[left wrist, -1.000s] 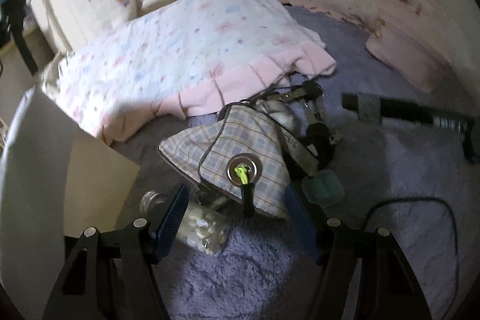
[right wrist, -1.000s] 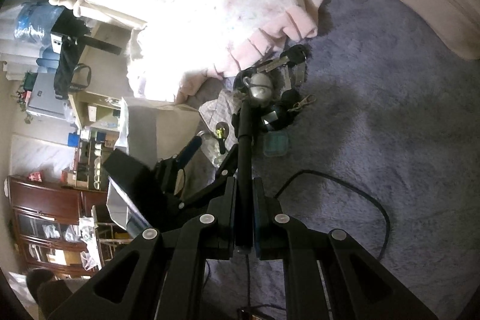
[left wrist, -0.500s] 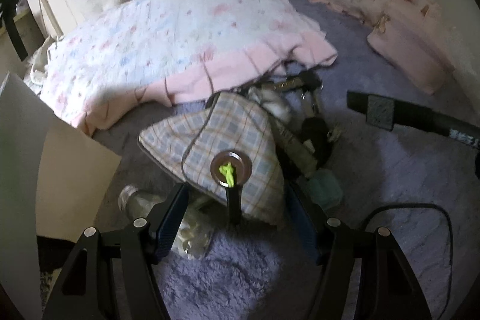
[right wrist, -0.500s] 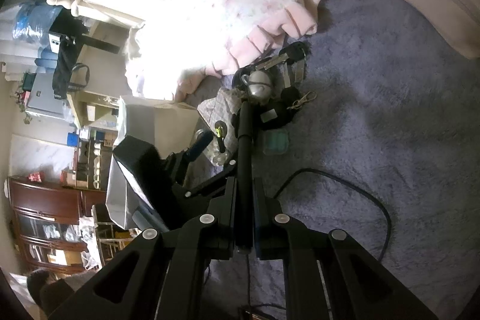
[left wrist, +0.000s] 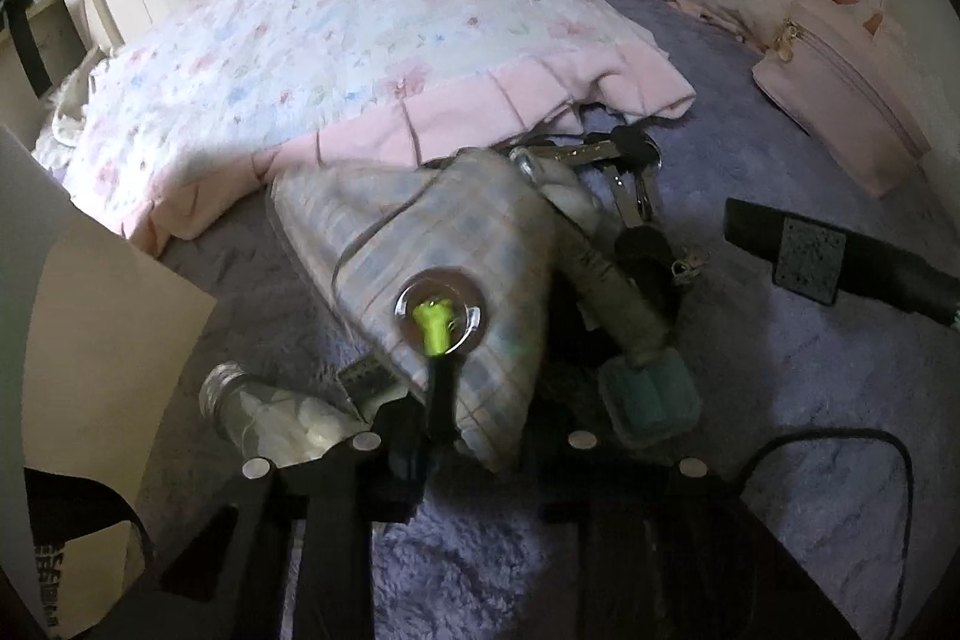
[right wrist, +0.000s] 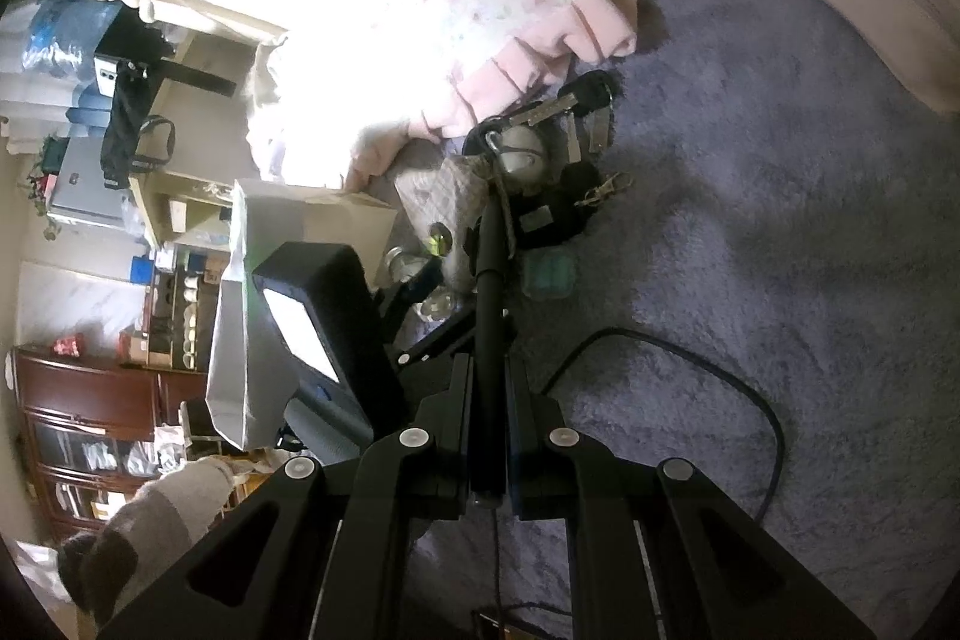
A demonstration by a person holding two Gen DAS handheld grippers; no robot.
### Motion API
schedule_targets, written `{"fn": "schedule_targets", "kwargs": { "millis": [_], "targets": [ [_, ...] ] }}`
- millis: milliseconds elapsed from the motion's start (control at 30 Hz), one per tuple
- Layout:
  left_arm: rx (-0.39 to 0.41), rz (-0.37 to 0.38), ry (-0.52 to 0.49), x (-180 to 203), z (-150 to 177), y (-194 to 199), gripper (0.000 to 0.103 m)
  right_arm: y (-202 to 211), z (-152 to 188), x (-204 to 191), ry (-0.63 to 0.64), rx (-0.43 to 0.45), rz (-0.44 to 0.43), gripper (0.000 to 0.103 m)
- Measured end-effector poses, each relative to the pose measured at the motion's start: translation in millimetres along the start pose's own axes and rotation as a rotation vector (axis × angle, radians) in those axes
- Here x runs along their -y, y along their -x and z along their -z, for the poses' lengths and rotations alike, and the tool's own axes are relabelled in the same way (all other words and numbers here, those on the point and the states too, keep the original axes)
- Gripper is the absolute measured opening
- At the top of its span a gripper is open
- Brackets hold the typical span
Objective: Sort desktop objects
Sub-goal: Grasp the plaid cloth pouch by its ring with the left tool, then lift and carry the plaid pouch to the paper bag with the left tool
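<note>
A plaid fabric pouch (left wrist: 432, 244) lies on the purple rug among keys (left wrist: 618, 166), a teal case (left wrist: 651, 394) and a clear jar of white pieces (left wrist: 270, 412). My left gripper (left wrist: 474, 436) reaches under the pouch's near edge; its fingertips are hidden, the fingers closer together than before. A clear round tag with a green charm (left wrist: 437, 319) stands on a black stem over the pouch. My right gripper (right wrist: 489, 436) is shut on a long black rod (right wrist: 489, 280) that points at the pile. The pouch (right wrist: 438, 196) shows small there.
A pink-edged floral quilt (left wrist: 360, 40) lies just behind the pile. A cardboard box (left wrist: 90, 340) stands at the left. A pink zip bag (left wrist: 840, 100) is at the right. A black cable (left wrist: 840, 460) loops on the rug. Shelves and clutter (right wrist: 90, 220) fill the far left.
My left gripper has moved forward onto the pouch and its fingers have come closer together. The right gripper has stayed shut on the rod, nearly still.
</note>
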State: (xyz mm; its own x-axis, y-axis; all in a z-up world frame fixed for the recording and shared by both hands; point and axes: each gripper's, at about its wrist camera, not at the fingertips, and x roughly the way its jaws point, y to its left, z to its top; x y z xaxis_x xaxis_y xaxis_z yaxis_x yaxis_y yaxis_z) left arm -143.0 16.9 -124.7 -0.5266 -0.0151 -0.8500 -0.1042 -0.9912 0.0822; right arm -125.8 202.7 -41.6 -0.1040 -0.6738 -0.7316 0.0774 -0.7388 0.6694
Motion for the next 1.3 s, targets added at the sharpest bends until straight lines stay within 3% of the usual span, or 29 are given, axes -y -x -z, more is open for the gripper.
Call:
{"fn": "schedule_targets", "kwargs": {
  "millis": [267,567,833,1167,1300],
  "targets": [
    [0.055,-0.033,-0.019,-3,-6,25,0.011,-1,-1,2,-0.003,-0.001,-0.001,0.01],
    [0.178,-0.019,-0.068,4,-8,92,0.011,-4,-2,3,0.004,-0.005,-0.01,0.01],
    [0.198,-0.023,-0.103,-4,0,131,0.011,3,4,-9,0.048,0.008,-0.058,0.01],
    [0.196,-0.05,0.014,-49,5,154,0.011,14,8,-26,0.086,0.024,-0.09,0.01],
    [0.215,-0.044,0.076,-63,6,168,0.011,12,6,-29,0.083,0.001,-0.151,0.01]
  ]
}}
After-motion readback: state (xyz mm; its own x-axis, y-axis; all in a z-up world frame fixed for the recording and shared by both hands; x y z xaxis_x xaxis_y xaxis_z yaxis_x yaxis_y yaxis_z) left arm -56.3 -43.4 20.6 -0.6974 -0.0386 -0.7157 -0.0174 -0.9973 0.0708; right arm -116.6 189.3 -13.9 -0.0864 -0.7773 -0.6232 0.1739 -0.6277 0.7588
